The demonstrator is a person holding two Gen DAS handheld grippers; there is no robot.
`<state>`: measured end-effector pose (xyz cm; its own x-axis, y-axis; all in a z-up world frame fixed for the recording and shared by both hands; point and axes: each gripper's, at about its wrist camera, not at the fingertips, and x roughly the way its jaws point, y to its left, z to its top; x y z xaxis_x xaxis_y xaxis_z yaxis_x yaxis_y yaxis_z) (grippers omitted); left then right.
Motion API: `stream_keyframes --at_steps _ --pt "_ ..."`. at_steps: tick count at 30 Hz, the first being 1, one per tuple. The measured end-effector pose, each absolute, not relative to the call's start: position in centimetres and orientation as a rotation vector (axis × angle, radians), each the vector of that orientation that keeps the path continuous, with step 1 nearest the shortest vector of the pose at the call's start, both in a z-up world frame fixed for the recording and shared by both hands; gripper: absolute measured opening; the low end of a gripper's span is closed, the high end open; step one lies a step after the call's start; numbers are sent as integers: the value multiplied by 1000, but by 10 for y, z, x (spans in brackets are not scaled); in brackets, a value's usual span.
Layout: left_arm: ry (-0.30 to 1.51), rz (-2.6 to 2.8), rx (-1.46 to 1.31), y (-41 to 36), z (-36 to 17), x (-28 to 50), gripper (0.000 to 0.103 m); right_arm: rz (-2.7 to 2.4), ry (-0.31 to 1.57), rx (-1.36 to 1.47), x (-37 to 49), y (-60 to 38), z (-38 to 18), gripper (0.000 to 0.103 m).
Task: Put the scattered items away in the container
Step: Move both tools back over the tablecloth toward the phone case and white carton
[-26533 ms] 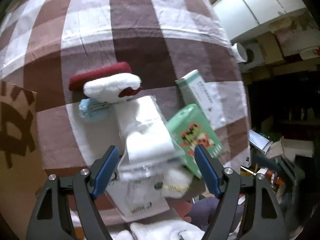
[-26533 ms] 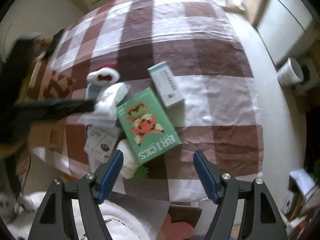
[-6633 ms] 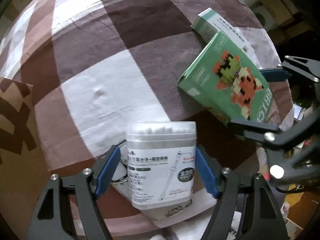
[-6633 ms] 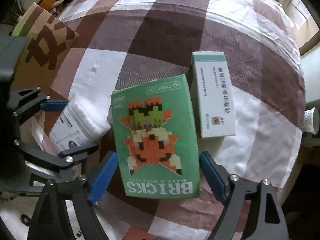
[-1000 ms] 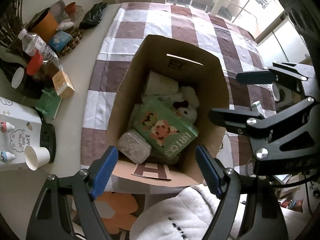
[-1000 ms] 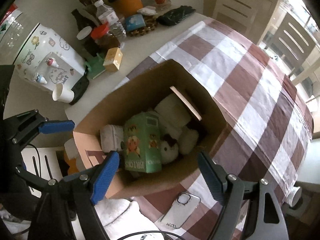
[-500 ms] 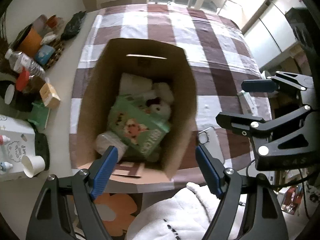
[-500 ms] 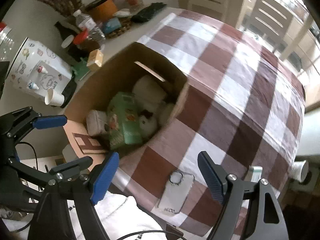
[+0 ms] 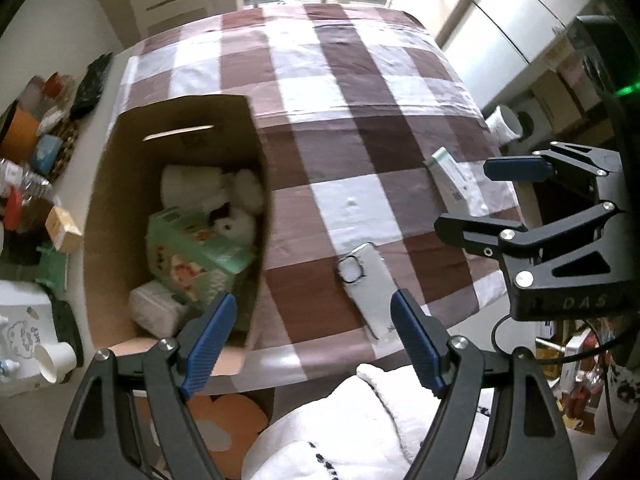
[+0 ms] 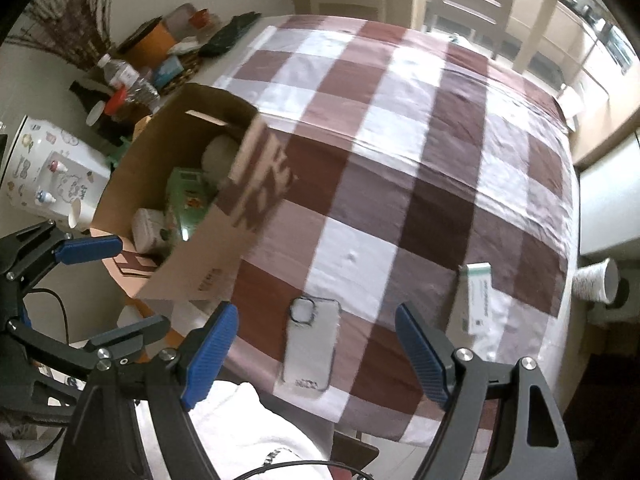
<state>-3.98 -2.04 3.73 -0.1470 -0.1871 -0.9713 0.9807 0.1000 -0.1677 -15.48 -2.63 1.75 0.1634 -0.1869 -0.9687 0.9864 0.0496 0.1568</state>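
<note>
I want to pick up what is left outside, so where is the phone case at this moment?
The phone case lies flat on the checked tablecloth near the table's near edge, right of the cardboard box and left of the white-and-green carton.

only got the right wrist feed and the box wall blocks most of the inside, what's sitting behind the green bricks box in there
Observer: In the left wrist view a white plush toy lies just behind the green bricks box, against the right wall of the cardboard box.
Operator: anything further back than that
Observer: Yes, a white pack sits at the far wall, below the handle slot.
Operator: left gripper empty? i only see it side on
Observer: The left gripper is wide open with nothing between its pads. It hangs above the near table edge, with the phone case beside its right pad in the picture.
</note>
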Motion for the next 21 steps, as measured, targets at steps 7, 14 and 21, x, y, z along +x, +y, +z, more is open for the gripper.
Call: stream_keyframes --at_steps 7,14,21 --pt "1230 -1355 957 -32 36 -72 81 -1196 940 1159 -186 -8 13 83" --pt "1241 -1380 985 -44 31 -98 81 -1233 909 1201 -215 6 9 83" --pt "1279 -1389 1003 -56 18 -121 81 -1268 883 1242 -245 17 1 83"
